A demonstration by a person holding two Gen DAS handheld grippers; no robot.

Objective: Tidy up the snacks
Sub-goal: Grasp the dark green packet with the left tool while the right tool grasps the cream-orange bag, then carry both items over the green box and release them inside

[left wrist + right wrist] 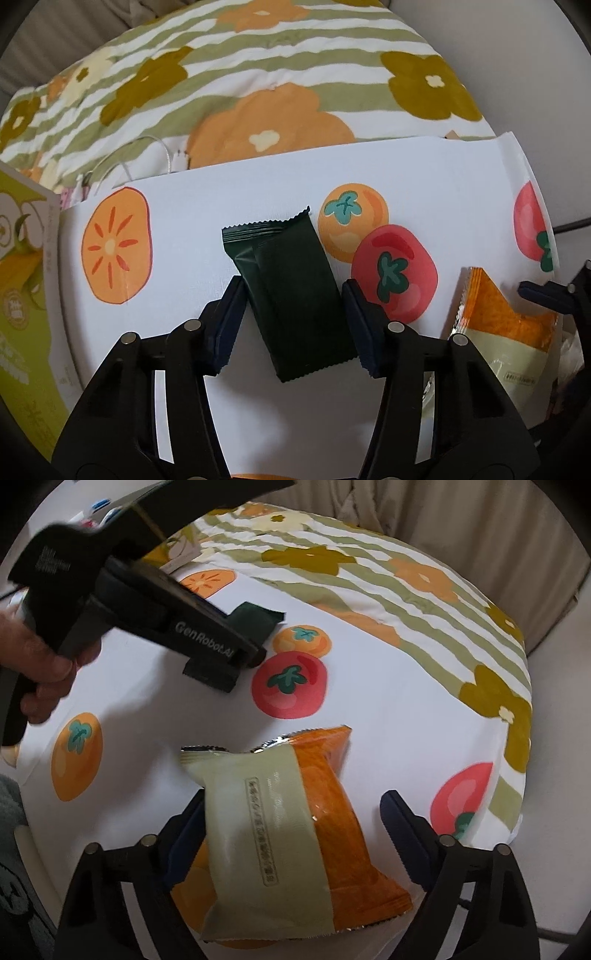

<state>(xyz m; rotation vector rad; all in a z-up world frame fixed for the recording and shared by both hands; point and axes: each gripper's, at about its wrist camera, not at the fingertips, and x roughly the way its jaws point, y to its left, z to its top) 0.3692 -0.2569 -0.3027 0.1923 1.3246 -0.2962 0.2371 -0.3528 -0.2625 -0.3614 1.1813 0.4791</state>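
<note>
**Snack packets on the fruit-print table**

Dark green packet (291,291) lies flat on the white table (424,177), its long side running away from the left gripper (291,314), which is clamped on its sides. The right gripper (295,834) straddles the orange and cream packet (295,834); the right-hand pad is clear of it. A green box (22,295) stands at the table's edge, contents hidden. A flowered, striped blanket (295,74) lies behind.

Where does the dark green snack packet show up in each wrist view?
Left wrist view: dark green packet, centre, between the left gripper fingers.
Right wrist view: upper left, mostly hidden behind the left gripper; only a dark green corner shows.
Shared landmark: the red printed tomato beside it.
</note>
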